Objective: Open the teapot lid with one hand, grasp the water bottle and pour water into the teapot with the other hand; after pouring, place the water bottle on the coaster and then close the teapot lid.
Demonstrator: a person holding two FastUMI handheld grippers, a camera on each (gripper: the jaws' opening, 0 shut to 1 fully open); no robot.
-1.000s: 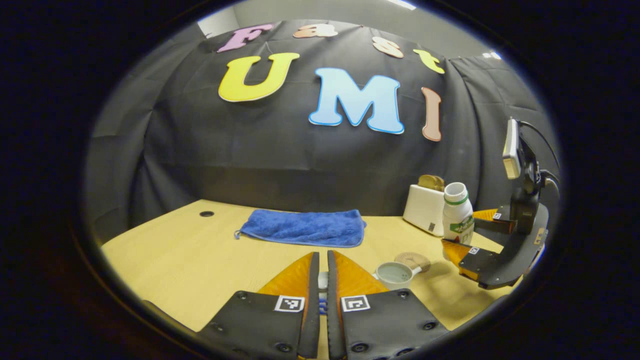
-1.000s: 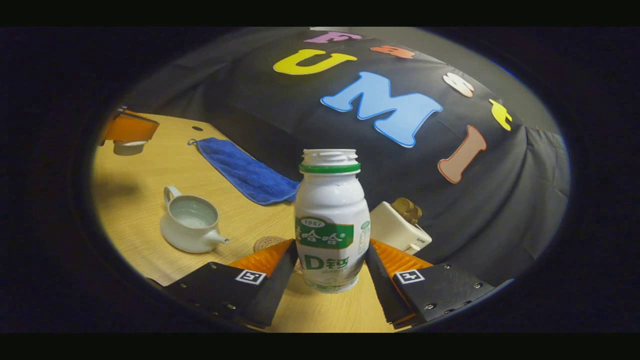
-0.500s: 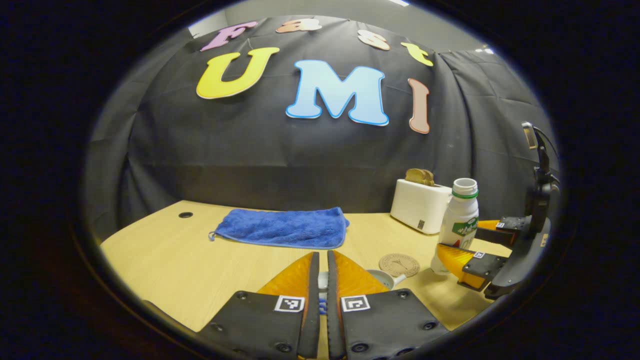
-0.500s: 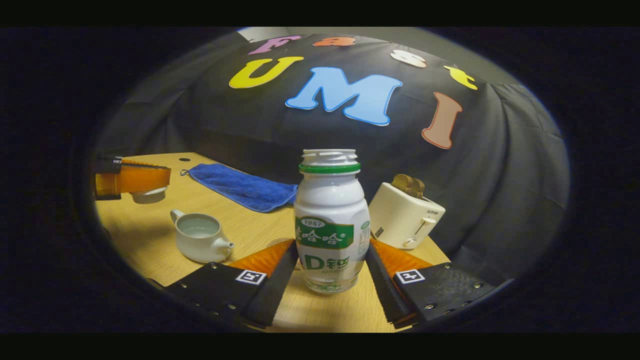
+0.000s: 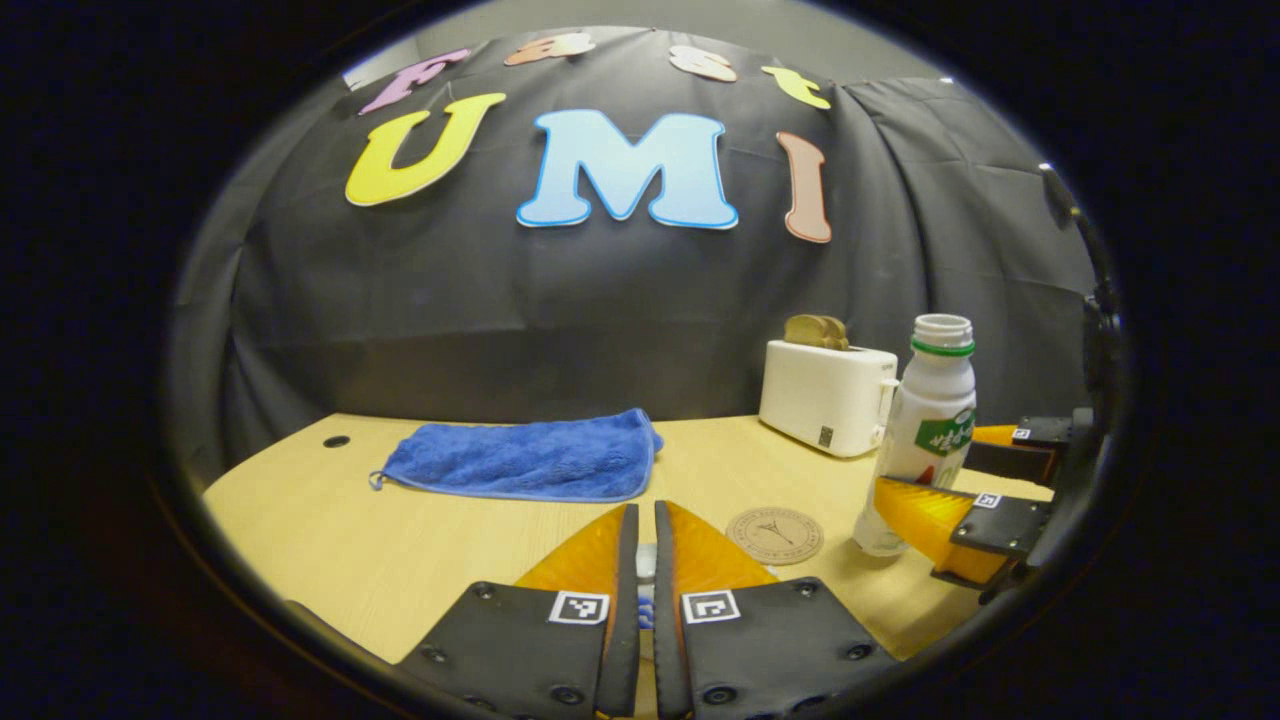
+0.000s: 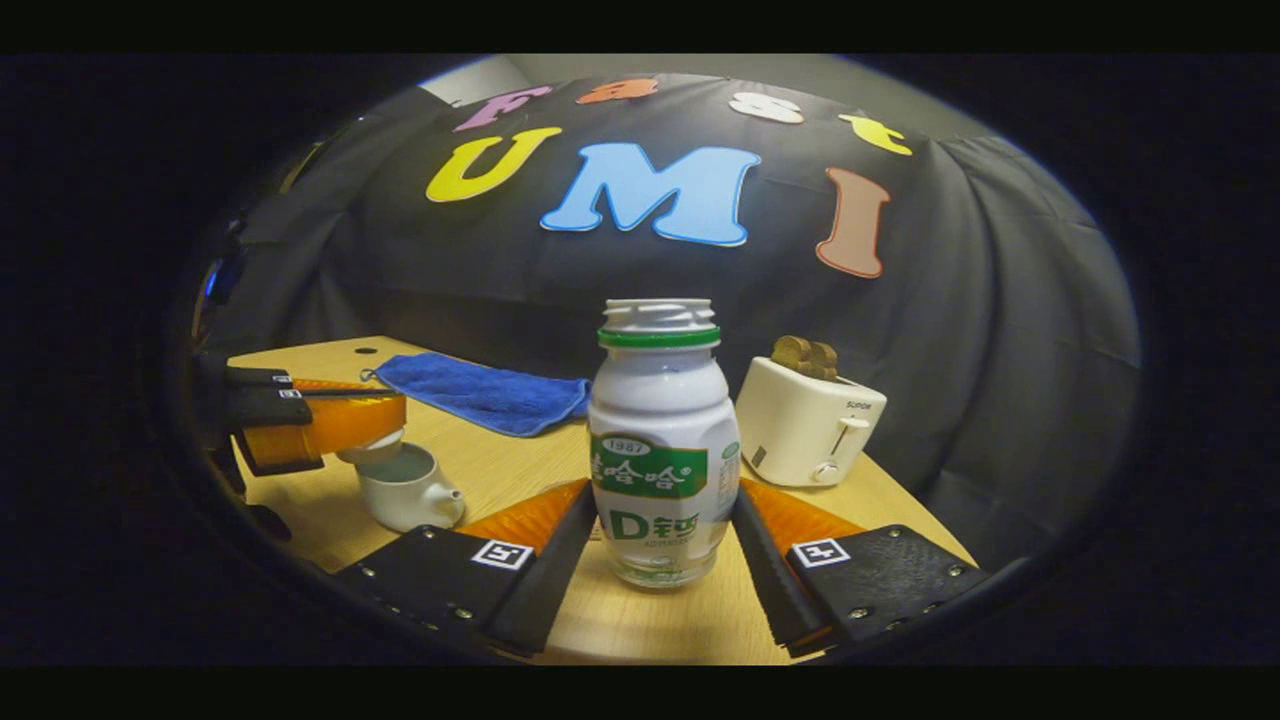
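In the left gripper view, the left gripper (image 5: 640,560) is sitting at 6 o'clock with its two fingers nearly together, clenched on a small pale piece between them that is probably the teapot lid (too little of it is showing to be sure). The round coaster (image 5: 774,535) is lying flat on the bench (image 5: 400,520) at about 4 o'clock from the picture's middle, bare, with the water bottle (image 5: 925,425) standing upright just beside it toward 3 o'clock. The bottle's base looks to be resting on the bench, not on the coaster. The right gripper (image 5: 950,480) is reaching in from the 3 o'clock edge, one finger on each side of the bottle's lower body. A blue towel (image 5: 525,460) is lying at 9 o'clock from the coaster, toward the back, and a white toaster (image 5: 825,395) with bread in it is standing at 1 o'clock from the coaster.

In the right gripper view, the right gripper (image 6: 655,520) is grasping the water bottle (image 6: 660,440), both fingers pressing on its lower sides; the bottle is uncapped and upright at the centre. The teapot (image 6: 405,490) is standing on the bench (image 6: 500,470) at 9 o'clock from the bottle, spout pointing toward the bottle. The left gripper (image 6: 385,420) is holding the teapot lid (image 6: 372,448) just over the teapot's mouth. The towel (image 6: 485,392) is lying at 11 o'clock and the toaster (image 6: 805,425) at 3 o'clock.
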